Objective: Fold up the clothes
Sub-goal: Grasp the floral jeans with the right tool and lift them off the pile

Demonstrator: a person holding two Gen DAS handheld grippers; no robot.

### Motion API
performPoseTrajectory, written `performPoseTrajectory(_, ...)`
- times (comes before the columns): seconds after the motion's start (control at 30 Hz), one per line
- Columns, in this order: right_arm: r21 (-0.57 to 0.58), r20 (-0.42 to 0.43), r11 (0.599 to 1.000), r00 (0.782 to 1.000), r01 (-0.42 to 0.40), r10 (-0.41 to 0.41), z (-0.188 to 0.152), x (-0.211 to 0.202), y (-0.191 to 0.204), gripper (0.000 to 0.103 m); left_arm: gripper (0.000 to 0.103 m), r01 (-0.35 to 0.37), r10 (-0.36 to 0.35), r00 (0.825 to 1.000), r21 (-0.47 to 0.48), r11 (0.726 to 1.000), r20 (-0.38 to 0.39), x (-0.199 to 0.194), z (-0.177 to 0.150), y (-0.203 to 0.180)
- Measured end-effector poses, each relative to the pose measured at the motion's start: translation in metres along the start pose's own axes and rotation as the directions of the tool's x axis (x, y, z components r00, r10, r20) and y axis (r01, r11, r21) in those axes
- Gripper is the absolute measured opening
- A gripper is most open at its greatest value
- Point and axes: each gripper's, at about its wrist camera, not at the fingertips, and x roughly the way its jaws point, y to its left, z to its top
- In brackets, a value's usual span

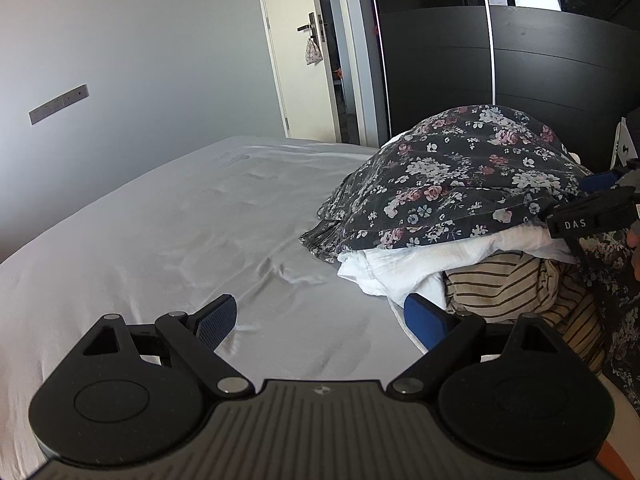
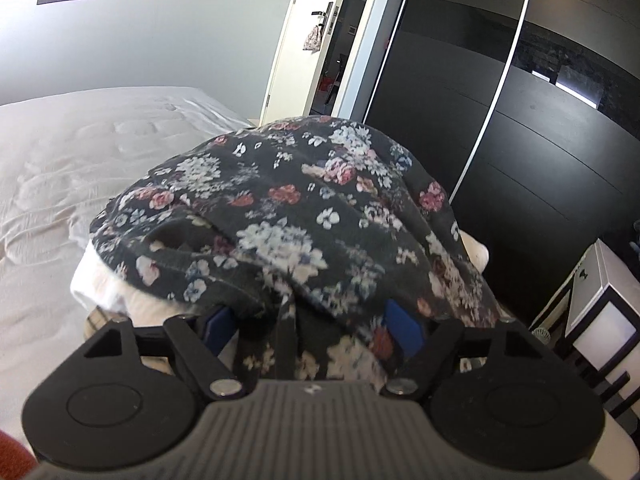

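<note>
A pile of clothes lies on the bed's right side. On top is a dark floral garment (image 1: 460,168), under it a white garment (image 1: 420,260) and a beige striped one (image 1: 512,288). My left gripper (image 1: 320,320) is open and empty, low over the sheet to the left of the pile; its right finger is close to the white garment. My right gripper (image 2: 312,326) is open, with the floral garment's (image 2: 288,208) near edge hanging between its blue pads (image 2: 402,326). The right gripper also shows in the left wrist view (image 1: 588,216) at the pile's right side.
The bed (image 1: 160,240) has a wrinkled white sheet stretching left and far. A dark wardrobe (image 1: 540,60) stands behind the pile, with an open white door (image 1: 292,60) beside it. A white box-like unit (image 2: 600,304) stands right of the bed.
</note>
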Motion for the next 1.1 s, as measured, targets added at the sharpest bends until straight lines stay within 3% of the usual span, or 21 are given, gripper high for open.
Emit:
performPoseTrajectory(0.1, -0.009, 0.006, 1.0, 1.0, -0.022, 0.022, 0.01, 0.007, -0.002, 0.064, 0.103, -0.002, 0.002, 1.0, -0.005, 1.0, -0.006, 0.002, 0.0, 0.002)
performPoseTrajectory(0.17, 0.014, 0.009, 0.998, 0.998, -0.055, 0.054, 0.017, 0.007, -0.006, 0.038, 0.103, -0.006, 0.006, 1.0, 0.005, 1.0, -0.006, 0.002, -0.001, 0.002)
performPoseTrajectory(0.2, 0.028, 0.01, 0.997, 0.997, -0.074, 0.073, 0.021, 0.006, -0.008, 0.034, 0.103, -0.009, 0.009, 1.0, 0.01, 1.0, -0.005, 0.002, -0.001, 0.002)
performPoseTrajectory(0.27, 0.049, 0.026, 0.993, 0.994, -0.108, 0.107, 0.03, 0.003, -0.012, 0.014, 0.103, -0.017, 0.017, 1.0, 0.015, 1.0, -0.003, 0.001, -0.001, 0.005)
performPoseTrajectory(0.43, 0.032, 0.138, 0.992, 0.983, -0.124, 0.119, 0.072, -0.015, -0.012, 0.009, 0.103, -0.04, 0.04, 0.999, -0.003, 0.999, 0.003, -0.004, 0.0, 0.016)
performPoseTrajectory(0.6, -0.036, 0.278, 0.984, 0.944, -0.173, 0.176, 0.125, -0.047, 0.006, 0.008, 0.103, -0.081, 0.081, 0.996, -0.033, 0.996, 0.028, -0.016, 0.004, 0.035)
performPoseTrajectory(0.7, -0.098, 0.339, 0.968, 0.907, -0.23, 0.25, 0.155, -0.071, 0.029, 0.007, 0.103, -0.108, 0.11, 0.993, -0.061, 0.992, 0.042, -0.026, 0.005, 0.05)
performPoseTrajectory(0.87, -0.226, 0.414, 0.918, 0.821, -0.327, 0.394, 0.193, -0.115, 0.083, 0.007, 0.103, -0.175, 0.183, 0.981, -0.117, 0.978, 0.067, -0.048, 0.006, 0.086)
performPoseTrajectory(1.0, -0.318, 0.449, 0.86, 0.736, -0.398, 0.507, 0.215, -0.157, 0.129, 0.007, 0.103, -0.231, 0.248, 0.965, -0.176, 0.957, 0.084, -0.07, 0.001, 0.12)
performPoseTrajectory(1.1, -0.377, 0.45, 0.796, 0.658, -0.473, 0.604, 0.228, -0.186, 0.167, 0.006, 0.103, -0.27, 0.295, 0.951, -0.21, 0.94, 0.096, -0.092, -0.007, 0.146)
